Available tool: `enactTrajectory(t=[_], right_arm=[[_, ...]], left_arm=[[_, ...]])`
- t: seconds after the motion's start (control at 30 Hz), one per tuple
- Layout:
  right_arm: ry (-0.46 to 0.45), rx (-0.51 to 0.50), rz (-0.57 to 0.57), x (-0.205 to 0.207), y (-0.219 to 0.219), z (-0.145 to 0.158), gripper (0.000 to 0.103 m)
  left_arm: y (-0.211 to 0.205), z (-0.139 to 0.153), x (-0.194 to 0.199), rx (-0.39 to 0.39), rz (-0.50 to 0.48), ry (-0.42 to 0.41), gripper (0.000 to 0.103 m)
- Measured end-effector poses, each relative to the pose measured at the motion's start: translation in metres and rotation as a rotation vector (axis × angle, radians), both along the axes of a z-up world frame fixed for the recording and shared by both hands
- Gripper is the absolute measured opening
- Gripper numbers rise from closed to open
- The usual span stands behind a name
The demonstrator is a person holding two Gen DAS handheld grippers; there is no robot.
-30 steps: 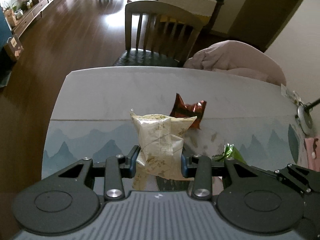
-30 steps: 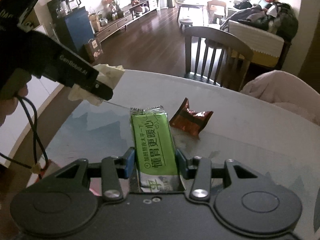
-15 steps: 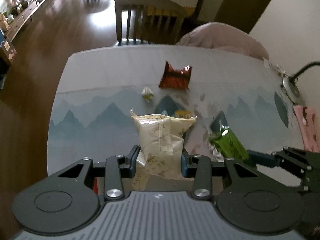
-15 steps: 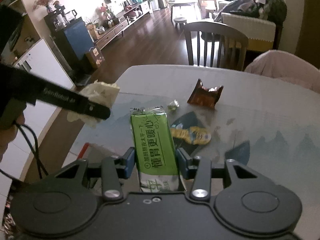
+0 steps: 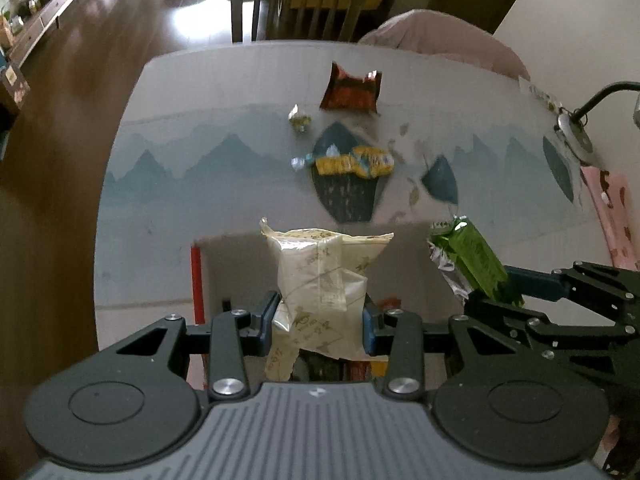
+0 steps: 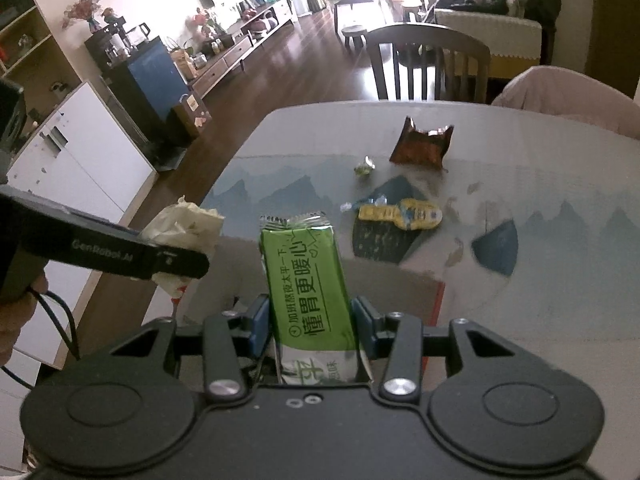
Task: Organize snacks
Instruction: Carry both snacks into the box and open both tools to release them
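Observation:
My left gripper [image 5: 320,316] is shut on a cream snack packet [image 5: 320,276]; the packet also shows in the right wrist view [image 6: 188,228]. My right gripper [image 6: 310,322] is shut on a green snack bar [image 6: 308,280], seen in the left wrist view [image 5: 472,256] too. Both are held above a cardboard box [image 5: 236,268] with a red edge at the table's near side; the box also shows in the right wrist view [image 6: 400,284]. On the table [image 5: 200,92] lie a red-brown packet [image 5: 352,90], a yellow packet [image 5: 352,162] and a small wrapped candy [image 5: 299,118].
A wooden chair [image 5: 296,4] stands at the far edge, with a pink cushioned seat [image 5: 440,44] beside it. A desk lamp base [image 5: 576,136] and a pink cloth [image 5: 612,208] are at the table's right. The floor drops off to the left.
Both grippers have pulled back toward the near side and risen, each with its snack. The box has come into view under them, and the yellow packet and candy now show.

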State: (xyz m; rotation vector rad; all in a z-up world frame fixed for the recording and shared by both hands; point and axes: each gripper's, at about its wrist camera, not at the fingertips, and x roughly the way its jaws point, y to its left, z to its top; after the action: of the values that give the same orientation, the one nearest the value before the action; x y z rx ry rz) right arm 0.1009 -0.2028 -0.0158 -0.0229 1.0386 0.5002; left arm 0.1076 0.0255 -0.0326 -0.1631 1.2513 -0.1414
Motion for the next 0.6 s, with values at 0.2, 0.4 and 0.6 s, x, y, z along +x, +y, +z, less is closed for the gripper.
enactTrajectory(t=[0.2, 0.4, 0.6], right_arm=[[0.041, -0.039, -0.018, -0.017, 0.005, -0.025, 0.044], [0.065, -0.092, -0.032, -0.027, 0.012, -0.053, 0.044], [0.096, -0.144, -0.057, -0.033, 0.014, -0.08, 0.044]], left_arm=[[-0.002, -0.027, -0.021, 0.013, -0.007, 0.034, 0.039], [-0.005, -0.059, -0.033, 0.039, -0.009, 0.069, 0.039], [-0.008, -0.087, -0.039, 0.083, -0.013, 0.085, 0.039]])
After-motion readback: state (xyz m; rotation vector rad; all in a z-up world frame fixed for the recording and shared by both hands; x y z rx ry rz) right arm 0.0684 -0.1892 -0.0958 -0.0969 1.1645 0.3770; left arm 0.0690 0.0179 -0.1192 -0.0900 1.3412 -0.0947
